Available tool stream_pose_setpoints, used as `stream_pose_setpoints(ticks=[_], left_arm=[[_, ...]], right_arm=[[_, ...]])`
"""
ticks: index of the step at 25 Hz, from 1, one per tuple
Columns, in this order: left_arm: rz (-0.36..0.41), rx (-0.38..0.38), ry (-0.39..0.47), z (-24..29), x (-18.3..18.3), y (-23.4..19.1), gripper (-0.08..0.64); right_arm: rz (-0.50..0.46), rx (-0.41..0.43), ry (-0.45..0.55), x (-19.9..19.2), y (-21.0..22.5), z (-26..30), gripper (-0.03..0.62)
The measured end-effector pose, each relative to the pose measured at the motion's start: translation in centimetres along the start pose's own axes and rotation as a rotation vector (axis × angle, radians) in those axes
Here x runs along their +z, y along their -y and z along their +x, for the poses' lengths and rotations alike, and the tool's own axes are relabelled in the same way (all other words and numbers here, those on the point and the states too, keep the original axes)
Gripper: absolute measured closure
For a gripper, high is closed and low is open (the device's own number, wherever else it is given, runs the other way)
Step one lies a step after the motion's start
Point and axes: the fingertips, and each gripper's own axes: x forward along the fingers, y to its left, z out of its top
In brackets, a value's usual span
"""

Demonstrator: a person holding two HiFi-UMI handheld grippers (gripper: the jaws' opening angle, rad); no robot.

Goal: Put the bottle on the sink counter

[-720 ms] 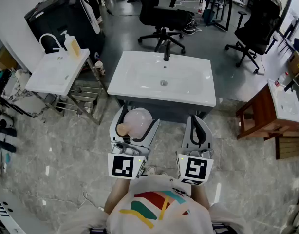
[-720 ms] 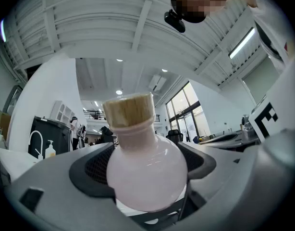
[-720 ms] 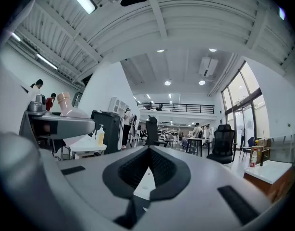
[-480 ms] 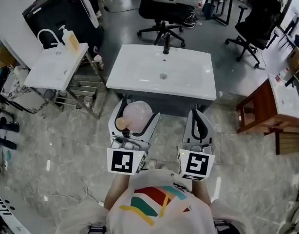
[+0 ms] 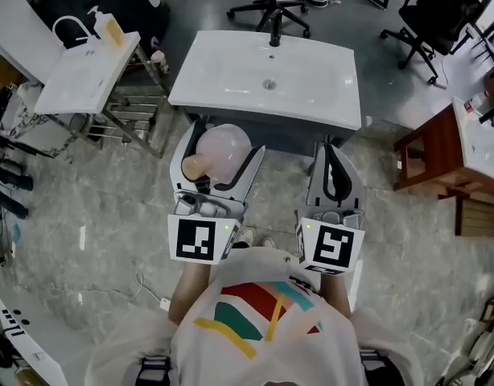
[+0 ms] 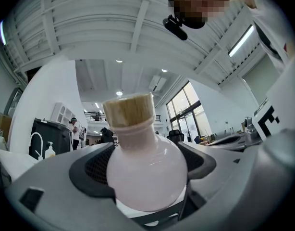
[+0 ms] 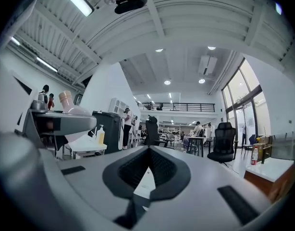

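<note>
Bottle (image 6: 146, 170) has neared the sink (image 5: 192, 95), base hidden inside left tool (image 5: 222, 141).

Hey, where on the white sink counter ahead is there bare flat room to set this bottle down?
The sink counter is bare. Flat strips lie left and right of the basin, plus a narrow front rim. The black faucet takes the back edge's middle. The bottle, clamped in the left gripper, is nearest the front-left corner.
</note>
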Motion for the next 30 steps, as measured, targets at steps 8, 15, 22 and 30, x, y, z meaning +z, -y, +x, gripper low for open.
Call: stream_pose_setpoints(ticks=[8,15,22,30], left_arm=[[0.000,0.052,0.030,0.6,0.1,0.9,0.164],[-0.012,0.076,0.040,1.5,0.4,1.3,0.164],[-0.004,0.055,0.051,3.6,-0.5,1.1,0.163],[-0.019,0.035,0.053,6.7,-2.2,-1.4,0.163]], right_arm=[[0.003,0.019,-0.016,-1.3,2.4,-0.5,0.580],[0.016,0.052,-0.003,-1.2,3.6,-0.1,0.580],[0.018,0.050,0.012,-1.5,4.1,1.7,0.580],[0.002,0.055,-0.007,-2.2,2.7,6.1,0.580]])
